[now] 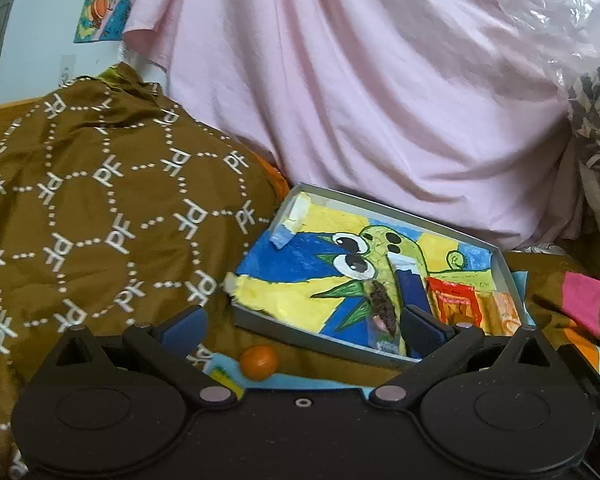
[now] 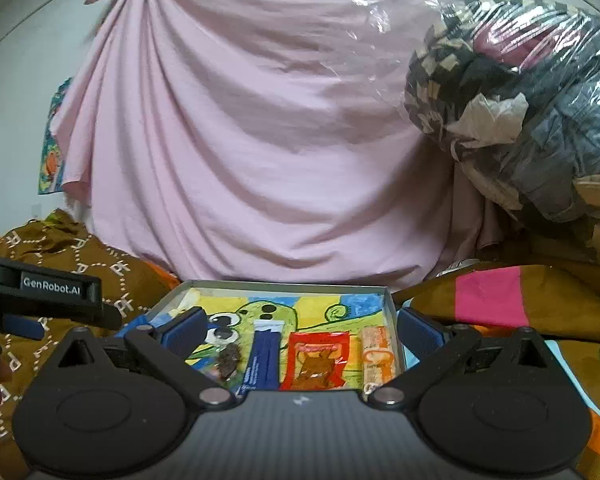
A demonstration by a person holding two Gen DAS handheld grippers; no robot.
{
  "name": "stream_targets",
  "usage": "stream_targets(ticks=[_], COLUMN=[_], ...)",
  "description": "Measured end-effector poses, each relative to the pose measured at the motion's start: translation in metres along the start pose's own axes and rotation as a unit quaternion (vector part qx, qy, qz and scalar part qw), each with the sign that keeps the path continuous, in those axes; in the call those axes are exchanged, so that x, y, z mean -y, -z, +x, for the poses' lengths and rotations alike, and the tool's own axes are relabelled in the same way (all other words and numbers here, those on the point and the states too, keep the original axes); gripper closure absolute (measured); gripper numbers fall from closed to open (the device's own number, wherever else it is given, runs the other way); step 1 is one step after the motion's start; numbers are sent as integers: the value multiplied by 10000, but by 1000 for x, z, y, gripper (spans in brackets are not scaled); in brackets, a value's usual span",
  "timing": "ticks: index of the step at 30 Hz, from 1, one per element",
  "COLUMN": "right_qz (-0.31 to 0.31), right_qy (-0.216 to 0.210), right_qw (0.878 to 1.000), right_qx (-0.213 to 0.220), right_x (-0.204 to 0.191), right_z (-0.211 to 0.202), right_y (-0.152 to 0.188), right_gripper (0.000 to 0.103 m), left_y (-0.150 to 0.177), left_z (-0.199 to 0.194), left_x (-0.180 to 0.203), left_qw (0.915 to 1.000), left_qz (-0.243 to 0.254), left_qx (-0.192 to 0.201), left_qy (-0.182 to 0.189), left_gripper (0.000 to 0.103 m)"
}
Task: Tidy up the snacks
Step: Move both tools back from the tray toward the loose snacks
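The left gripper (image 1: 306,326) stands with its blue-padded fingers spread wide and nothing between them; the right gripper (image 2: 300,326) is likewise spread and empty. Both hang low over a brown patterned cloth (image 1: 100,184), pointing toward a shallow grey tray (image 2: 392,312) that lies just ahead.

From the right wrist view the tray sits squarely between the right gripper's fingers, slightly beyond them. From the left wrist view it lies ahead and to the right, with the left gripper's right finger overlapping its near rim. A small orange ball (image 1: 259,361) rests on the cloth just outside the tray's near wall, between the left gripper's fingers.

The tray floor is lined with a bright drawing (image 2: 276,312) of a green cartoon creature with big eyes on yellow and blue. Four snacks lie side by side along its near right part: a dark crumbly-looking bar (image 2: 229,358), a long navy blue packet (image 2: 262,356), a red packet (image 2: 318,362) with a brown figure printed on it, and a pale orange bar (image 2: 376,354) against the right wall.

The near ends of the snacks are cut off by the gripper bodies, and their print is too blurred to read. Behind the tray hangs a pink sheet (image 2: 260,140); at right a clear plastic bag (image 2: 520,100) holds bundled fabric.
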State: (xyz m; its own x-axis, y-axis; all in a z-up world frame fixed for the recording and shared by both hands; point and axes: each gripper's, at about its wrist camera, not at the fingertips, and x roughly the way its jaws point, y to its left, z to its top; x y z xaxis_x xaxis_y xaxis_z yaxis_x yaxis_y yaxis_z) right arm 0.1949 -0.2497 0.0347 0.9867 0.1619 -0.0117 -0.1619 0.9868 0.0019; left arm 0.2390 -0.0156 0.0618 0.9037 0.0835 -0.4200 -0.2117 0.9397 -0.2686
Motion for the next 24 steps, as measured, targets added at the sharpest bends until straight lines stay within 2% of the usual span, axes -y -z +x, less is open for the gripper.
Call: stream_targets(ticks=[10,17,24], right_qz=[20,-197,-647], right_qy=[-270,-600,-727], right_qw=[9995,9969,9908], right_qx=[-131,-469,-944], right_x=[-23,-47,-67], right_z=[-40,-65,-74], right_y=[1,13,29], right_gripper=[0,0,0], left_y=[11,27,51], left_z=[-44,-61,-62], left_x=[-37,-60,-70], left_qw=[9996,9985,9958], left_qz=[260,402,661], left_qx=[-86,-301,-610], left_qy=[-120,-213,-180], left_gripper=[1,1,1])
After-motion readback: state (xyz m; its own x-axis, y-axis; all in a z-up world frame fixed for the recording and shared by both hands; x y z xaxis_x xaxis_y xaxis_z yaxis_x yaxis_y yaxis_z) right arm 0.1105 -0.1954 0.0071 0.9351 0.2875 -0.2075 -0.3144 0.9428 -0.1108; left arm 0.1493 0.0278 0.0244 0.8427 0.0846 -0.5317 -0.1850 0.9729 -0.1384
